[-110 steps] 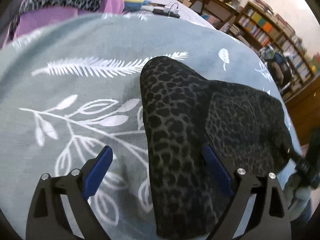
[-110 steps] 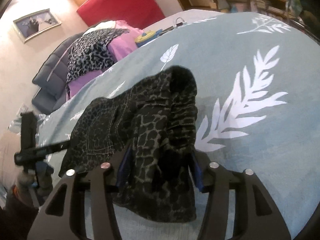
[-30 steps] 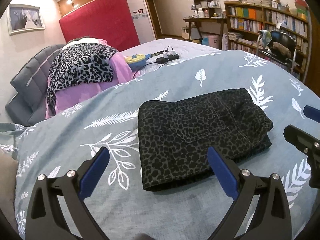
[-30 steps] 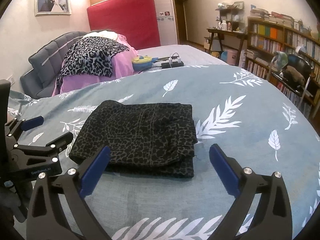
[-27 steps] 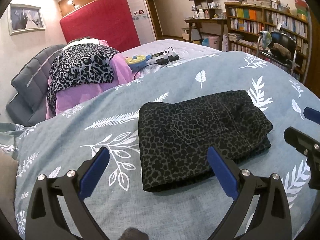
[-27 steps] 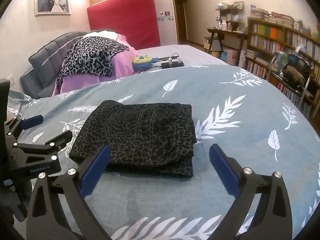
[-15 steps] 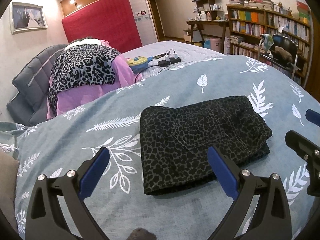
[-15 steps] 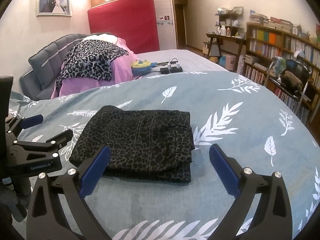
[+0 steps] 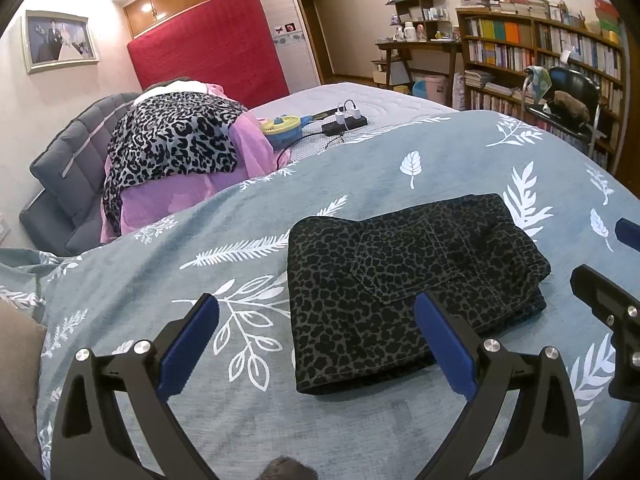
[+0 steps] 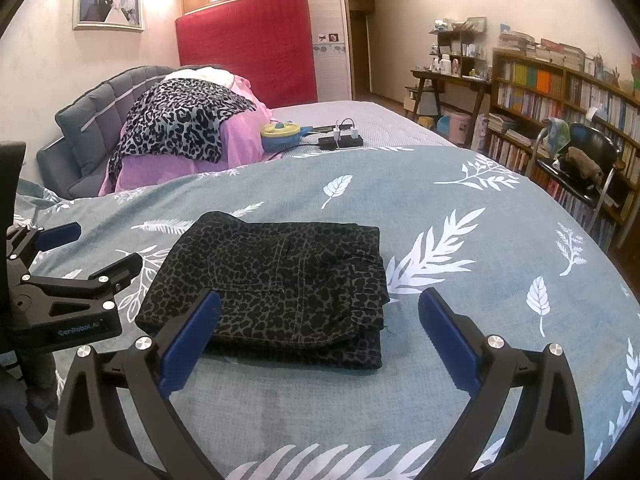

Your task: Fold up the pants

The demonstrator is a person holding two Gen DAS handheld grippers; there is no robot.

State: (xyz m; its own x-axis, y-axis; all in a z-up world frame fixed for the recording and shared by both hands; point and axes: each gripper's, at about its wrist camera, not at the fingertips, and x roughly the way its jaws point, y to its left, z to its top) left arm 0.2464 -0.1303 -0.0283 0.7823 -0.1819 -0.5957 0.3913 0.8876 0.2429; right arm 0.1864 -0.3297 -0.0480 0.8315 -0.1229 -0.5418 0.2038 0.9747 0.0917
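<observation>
- The pants (image 9: pixel 404 288) lie folded in a flat stack on the bed cover (image 9: pixel 256 208). They are dark with a spotty leopard print.
- The left gripper (image 9: pixel 316 344) is wide apart and holds nothing. The pants lie just ahead of it, a bit to its right. Its right blue pad covers a small bit of the near edge of the pants.
- The right gripper (image 10: pixel 318 334) is wide apart too, and empty. The pants lie just ahead of it, a bit to its left. Its left blue pad hides a near corner of the pants.
- Neither gripper touches the pants.
- In the right wrist view, the left gripper shows far off to the left, beside the pants. Only part of it shows, and the picture edge cuts it off.
- In the left wrist view, only a bit of the right gripper shows at the far right edge.
- A back pocket (image 9: pixel 404 256) shows on top of the folded pants.
- The layers under the top one are mostly hidden. Only their edges peek out on the side by the right gripper.
- Far ahead of both grippers, a leopard cloth (image 10: pixel 180 120) lies over a pink blanket (image 10: pixel 240 136) by the grey headboard (image 10: pixel 84 120).
- Near it sits a small yellow and blue fan (image 10: pixel 280 134) and a black power strip (image 10: pixel 340 141) with plugs in it.
- Off to the right stand bookshelves (image 10: pixel 560 88) and a black chair (image 10: pixel 584 160). Something brown lies on the chair, too small to tell what.
- A dark fuzzy bump shows at the very bottom of the left wrist view. It is cut off, so I cannot tell what it is.
</observation>
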